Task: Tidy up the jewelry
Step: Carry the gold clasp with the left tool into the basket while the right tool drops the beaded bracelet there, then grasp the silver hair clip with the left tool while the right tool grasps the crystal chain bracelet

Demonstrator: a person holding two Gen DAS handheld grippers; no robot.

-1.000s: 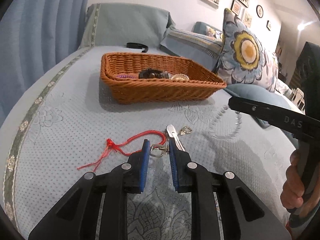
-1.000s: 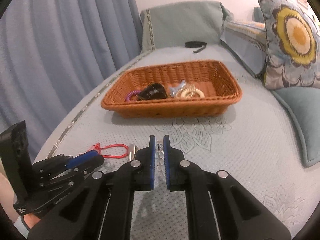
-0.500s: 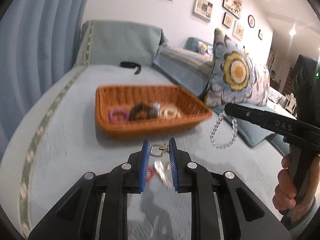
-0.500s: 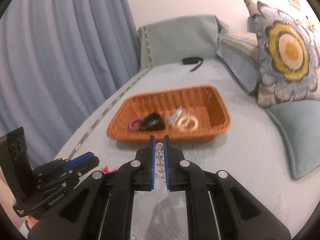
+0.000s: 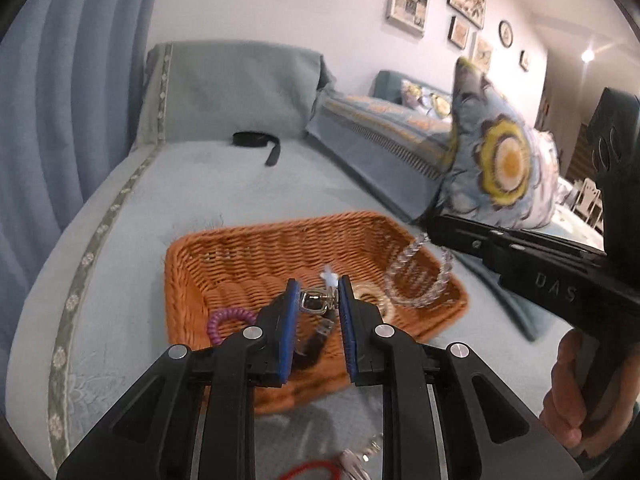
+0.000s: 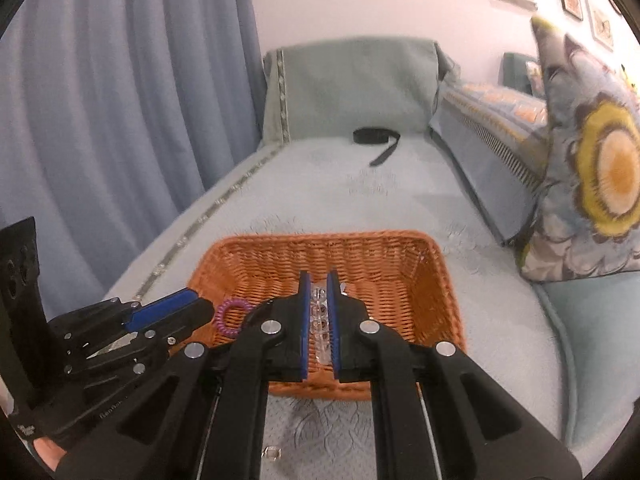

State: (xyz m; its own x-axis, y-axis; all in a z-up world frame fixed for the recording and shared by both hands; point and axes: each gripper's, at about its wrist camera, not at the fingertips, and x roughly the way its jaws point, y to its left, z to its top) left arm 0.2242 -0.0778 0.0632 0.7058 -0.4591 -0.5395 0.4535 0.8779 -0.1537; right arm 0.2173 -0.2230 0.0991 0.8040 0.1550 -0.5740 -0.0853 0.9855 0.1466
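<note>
My left gripper [image 5: 318, 304] hides the dark item in the basket [image 5: 240, 252]. Red cord [image 5: 310, 470] cut off by the frame's bottom edge. Bead bracelet [image 5: 416, 276] motion-blurred; its clasp unreadable.

Orange wicker basket [image 5: 188, 280], rectangular, sits on the sofa cover. Inside: purple coil band [image 5: 224, 320], pale coil band [image 5: 368, 292]. Clear bead bracelet [image 5: 416, 280] hangs looped over the basket's right side. Metal clasp [image 5: 314, 302] with red cord [image 5: 316, 468] trailing below is suspended above the near rim.
</note>
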